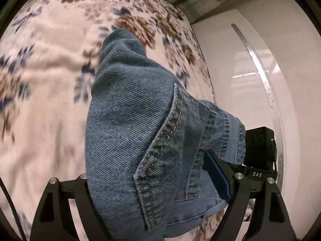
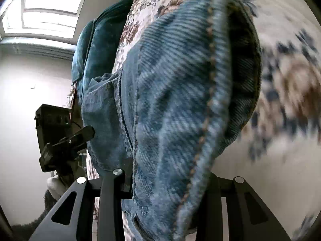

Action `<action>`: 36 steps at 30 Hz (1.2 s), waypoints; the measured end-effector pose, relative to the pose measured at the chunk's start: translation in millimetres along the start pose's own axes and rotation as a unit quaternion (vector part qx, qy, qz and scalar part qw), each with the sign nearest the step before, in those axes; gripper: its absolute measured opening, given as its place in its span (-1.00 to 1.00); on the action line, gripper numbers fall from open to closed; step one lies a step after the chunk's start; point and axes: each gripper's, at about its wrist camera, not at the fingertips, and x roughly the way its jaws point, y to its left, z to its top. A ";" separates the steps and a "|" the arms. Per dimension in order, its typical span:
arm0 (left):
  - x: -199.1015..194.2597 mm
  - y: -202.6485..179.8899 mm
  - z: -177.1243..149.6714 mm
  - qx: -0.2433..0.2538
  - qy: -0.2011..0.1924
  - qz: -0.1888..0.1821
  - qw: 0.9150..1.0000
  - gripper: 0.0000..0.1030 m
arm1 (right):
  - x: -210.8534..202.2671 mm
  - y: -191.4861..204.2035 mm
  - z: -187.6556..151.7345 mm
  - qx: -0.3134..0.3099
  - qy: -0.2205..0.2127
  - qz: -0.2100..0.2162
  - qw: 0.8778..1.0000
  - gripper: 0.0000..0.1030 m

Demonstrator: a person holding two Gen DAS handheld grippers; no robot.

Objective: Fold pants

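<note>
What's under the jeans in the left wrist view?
A floral bedspread lies beneath the jeans. The denim hides the bedspread directly below and most of the left hand-held gripper.

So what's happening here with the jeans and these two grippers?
A person is folding a pair of blue denim jeans over a bed covered in a cream floral bedspread, using two handheld black grippers. The left gripper has a wide bunch of denim near a stitched seam between its fingers, and the right gripper is clamped on another section of the same jeans. The fabric hangs lifted off the bedspread between them, so the fold is mid-way, not yet laid down.
</note>
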 end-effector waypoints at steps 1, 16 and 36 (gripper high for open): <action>8.7 4.5 11.9 -0.003 -0.002 0.002 1.000 0.63 | 5.7 -5.8 14.4 0.008 -0.003 0.004 1.000 -0.27; 63.0 65.9 2.1 -0.009 0.041 0.169 0.985 0.77 | 25.8 -59.6 25.1 0.090 -0.014 -0.245 0.965 0.64; -140.9 -186.6 -120.4 0.162 -0.091 0.321 0.929 0.77 | -149.8 256.4 -183.5 -0.068 -0.167 -0.432 0.884 0.76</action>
